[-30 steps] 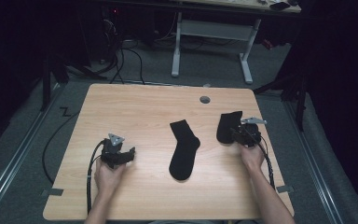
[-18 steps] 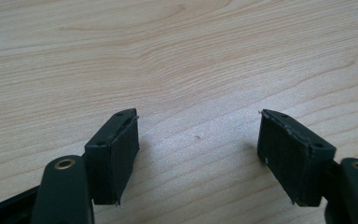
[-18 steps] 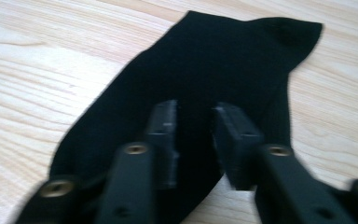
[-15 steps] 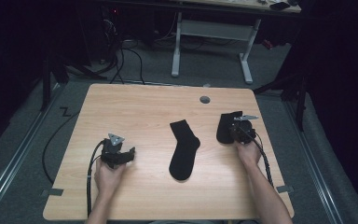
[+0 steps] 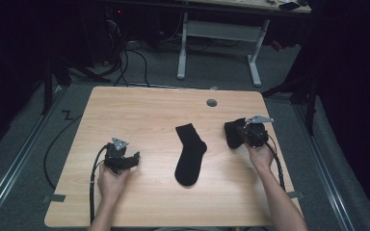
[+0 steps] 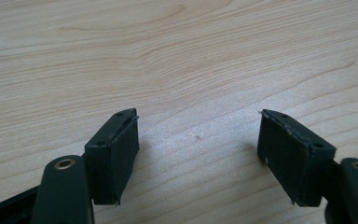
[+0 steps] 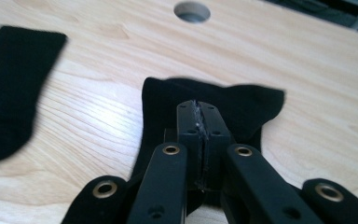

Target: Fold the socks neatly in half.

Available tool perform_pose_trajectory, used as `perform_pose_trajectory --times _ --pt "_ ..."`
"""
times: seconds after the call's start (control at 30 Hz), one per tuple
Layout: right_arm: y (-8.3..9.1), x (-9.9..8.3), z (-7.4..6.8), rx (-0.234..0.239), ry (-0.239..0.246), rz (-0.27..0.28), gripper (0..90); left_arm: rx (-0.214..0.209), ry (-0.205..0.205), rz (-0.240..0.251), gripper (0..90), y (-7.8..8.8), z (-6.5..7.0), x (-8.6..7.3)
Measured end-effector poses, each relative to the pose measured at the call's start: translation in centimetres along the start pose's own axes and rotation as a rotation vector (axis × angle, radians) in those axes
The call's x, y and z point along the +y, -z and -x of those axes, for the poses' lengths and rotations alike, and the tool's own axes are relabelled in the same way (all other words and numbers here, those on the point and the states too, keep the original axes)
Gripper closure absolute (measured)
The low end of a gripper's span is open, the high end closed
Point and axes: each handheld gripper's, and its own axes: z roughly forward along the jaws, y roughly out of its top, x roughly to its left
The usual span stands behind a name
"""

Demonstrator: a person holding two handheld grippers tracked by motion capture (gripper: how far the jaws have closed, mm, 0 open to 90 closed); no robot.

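Observation:
A black sock [image 5: 191,154] lies flat and stretched out in the middle of the wooden table [image 5: 144,110]; its cuff end [image 7: 14,79] sits at the left of the right gripper view. A second black sock [image 5: 232,134] is bunched at the table's right side. My right gripper [image 5: 244,134] is shut on this second sock [image 7: 251,105], with the jaws pressed together [image 7: 198,109] over the cloth. My left gripper [image 5: 133,161] rests low over bare wood at the front left. Its jaws stand wide open [image 6: 198,154] with nothing between them.
A round cable hole [image 5: 212,102] sits near the table's far edge, just beyond the held sock [image 7: 192,11]. Cables trail from both grippers toward the front edge. A white-legged desk [image 5: 217,36] stands on the floor behind the table.
My right gripper has shifted slightly left with the bunched sock in it. The left gripper and the flat sock have stayed put.

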Motion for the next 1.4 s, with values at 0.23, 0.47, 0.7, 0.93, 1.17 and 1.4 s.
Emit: perform_pose_trajectory --times 0.23,0.47,0.7,0.93,1.17,1.4 --pt "2.2 1.4 -0.6 0.018 0.026 0.067 89.4 0.000 0.000 0.000 29.6 0.0 0.0 0.0" --pt "4.3 3.2 -1.2 0.030 0.055 0.128 89.5 0.000 0.001 0.000 29.6 0.0 0.0 0.0" --pt "5.5 5.1 -2.0 0.032 0.086 0.159 89.5 0.000 0.001 0.000 29.6 0.0 0.0 0.0" --pt "6.5 7.4 -2.7 0.040 0.101 0.192 89.6 0.001 0.001 0.000 29.6 0.0 0.0 0.0" --pt "6.7 9.5 -4.0 0.046 0.120 0.221 89.6 0.001 0.001 0.000 29.6 0.0 0.0 0.0" --pt "5.9 12.0 -5.3 0.063 0.107 0.231 89.6 0.001 0.001 0.000 29.6 0.0 0.0 0.0"
